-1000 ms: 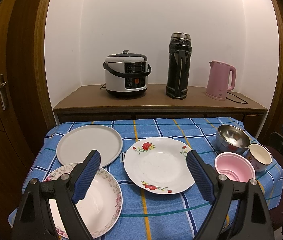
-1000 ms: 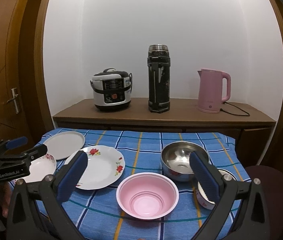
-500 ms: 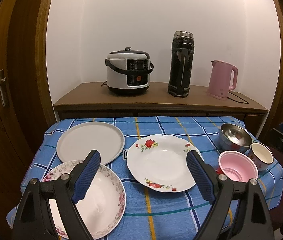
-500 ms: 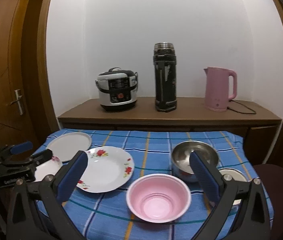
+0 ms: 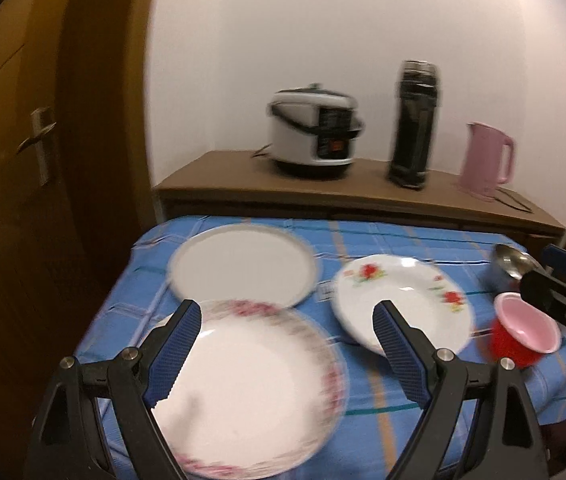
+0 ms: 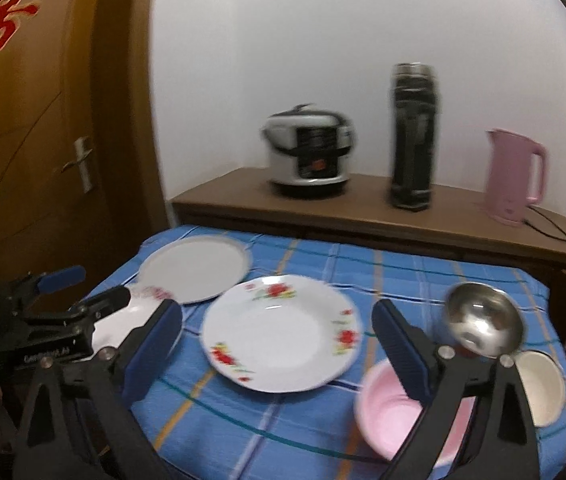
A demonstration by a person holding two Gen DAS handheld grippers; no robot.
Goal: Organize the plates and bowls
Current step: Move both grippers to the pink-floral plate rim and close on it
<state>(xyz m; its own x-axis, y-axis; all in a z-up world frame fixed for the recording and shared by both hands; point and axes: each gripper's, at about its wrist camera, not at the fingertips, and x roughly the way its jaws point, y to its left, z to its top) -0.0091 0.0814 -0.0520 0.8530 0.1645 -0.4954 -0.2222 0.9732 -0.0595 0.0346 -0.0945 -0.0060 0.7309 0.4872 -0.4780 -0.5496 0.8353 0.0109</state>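
Left claw [image 5: 287, 344]: jaws wide, nothing between the pads. The pink-rimmed plate [image 5: 251, 392] lies directly below and between its fingers; the plain plate [image 5: 243, 264] lies beyond it, the rose plate [image 5: 403, 304] just past the right finger.

Right claw [image 6: 277, 350]: jaws wide and just closing slightly, gripping nothing. The rose plate [image 6: 279, 332] lies between and beyond its fingers. The pink bowl [image 6: 395, 412] sits under the right finger, the steel bowl [image 6: 483, 320] just beyond it, the white cup [image 6: 539, 392] to its right.

Only the left view shows the pink bowl's red outer wall [image 5: 511, 344]. Only the right view shows the white cup.

In the right view the left claw [image 6: 95, 288] hides most of the pink-rimmed plate. In the left view the right claw [image 5: 563, 280] covers part of the steel bowl [image 5: 511, 264]. Both views are motion-blurred; plate patterns are indistinct.
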